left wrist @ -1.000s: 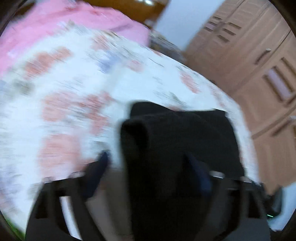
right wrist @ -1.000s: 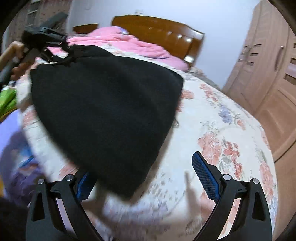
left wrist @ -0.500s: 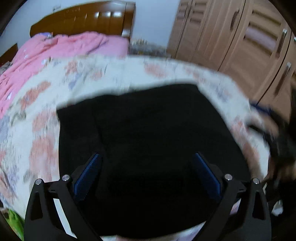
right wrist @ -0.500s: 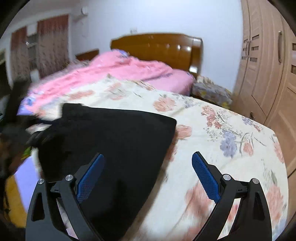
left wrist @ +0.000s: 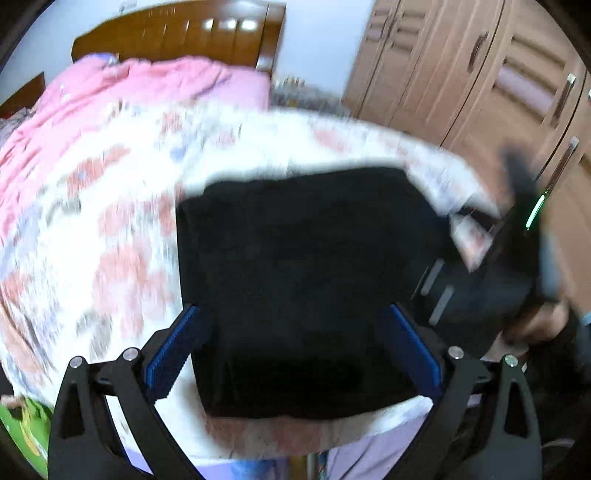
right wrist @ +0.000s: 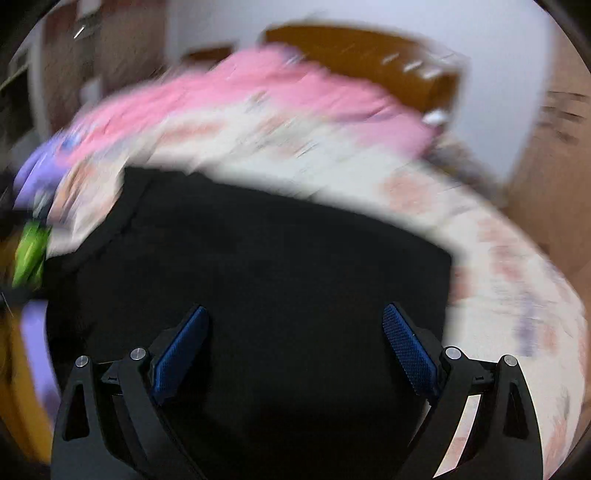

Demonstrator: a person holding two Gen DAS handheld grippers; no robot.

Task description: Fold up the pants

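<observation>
My left gripper (left wrist: 293, 343) and right gripper (right wrist: 295, 341) both hung spread, holding nothing; the black fabric pants (left wrist: 303, 288) lay folded square near the floral bedspread's (left wrist: 110, 229) front edge, seemingly done.

- The pants (left wrist: 303, 280), centre frame, are matt black cloth.
- The bed (left wrist: 110, 229) carries floral printed cloth.
- The headboard (left wrist: 177, 33), upper left, is glossy wood.
- Left claw (left wrist: 295, 350) pads (left wrist: 170, 350) are rough blue, frame matt black plastic.

pants (left wrist: 303, 280) — black | bedspread (left wrist: 110, 229) — floral, white-pink | blanket (left wrist: 122, 88) — pink
</observation>
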